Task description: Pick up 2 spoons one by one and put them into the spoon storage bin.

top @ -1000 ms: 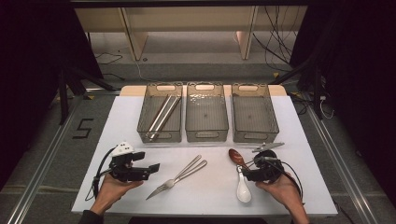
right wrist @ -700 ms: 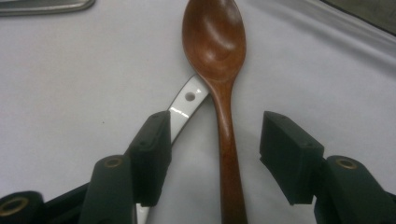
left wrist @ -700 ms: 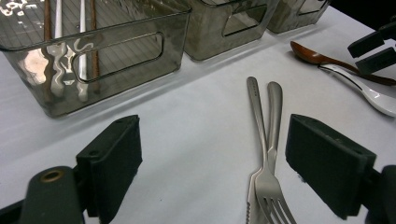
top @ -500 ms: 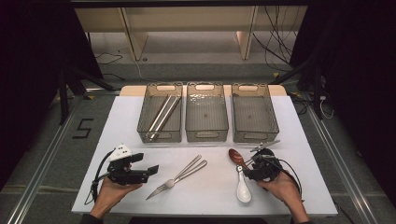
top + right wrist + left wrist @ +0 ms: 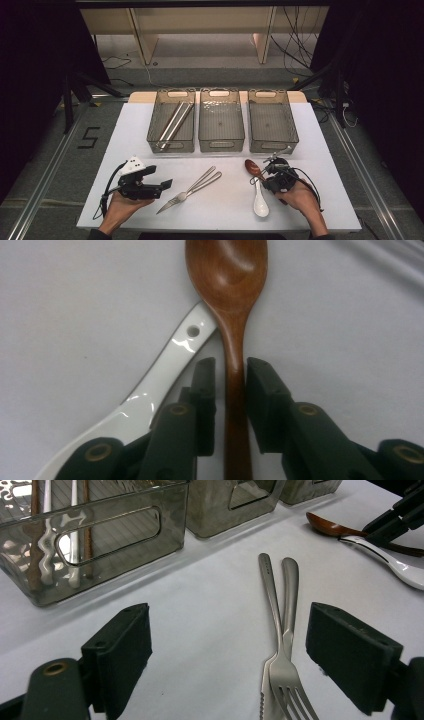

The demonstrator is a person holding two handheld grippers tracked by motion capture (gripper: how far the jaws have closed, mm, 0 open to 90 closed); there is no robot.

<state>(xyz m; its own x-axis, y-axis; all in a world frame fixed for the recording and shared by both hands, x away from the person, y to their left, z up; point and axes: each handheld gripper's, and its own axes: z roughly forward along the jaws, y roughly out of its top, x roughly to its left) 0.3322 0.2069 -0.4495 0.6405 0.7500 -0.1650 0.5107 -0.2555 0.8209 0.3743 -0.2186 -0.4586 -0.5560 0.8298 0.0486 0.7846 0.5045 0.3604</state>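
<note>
Sorting cutlery into the three trays at the far side of the table; step in hand looks like the pick-up of the wooden spoon (image 5: 231, 315).

Right gripper (image 5: 231, 372) sits low over the spoon's handle, one jaw on each side, pads at or just off the wood (a thin gap may remain on the right side, hard to tell). Jaws have just been closing, with the handle between them. Spoon lies on the white table (image 5: 225, 207), bowl pointing toward the trays, its handle crossing over the white ceramic spoon (image 5: 165, 370), which touches it just below the bowl.

Left gripper (image 5: 227, 655) rests near the table's front left, jaws wide apart and holding nothing; the two forks (image 5: 280, 645) lie crossed on the table in front of it.

Left tray (image 5: 155, 132) holds a few long sticks, probably chopsticks; middle tray (image 5: 221, 145) and right tray (image 5: 274, 146) look bare.

Next move, as I judge it: finish the clench, lift straight up so the ceramic spoon is not dragged along, then carry to a tray (likely the nearest, the right one).

Against the frame a second back: the right hand has shifted slightly toward the wooden spoon and tipped its gripper down onto it; the left hand, forks and trays sit as they were
</note>
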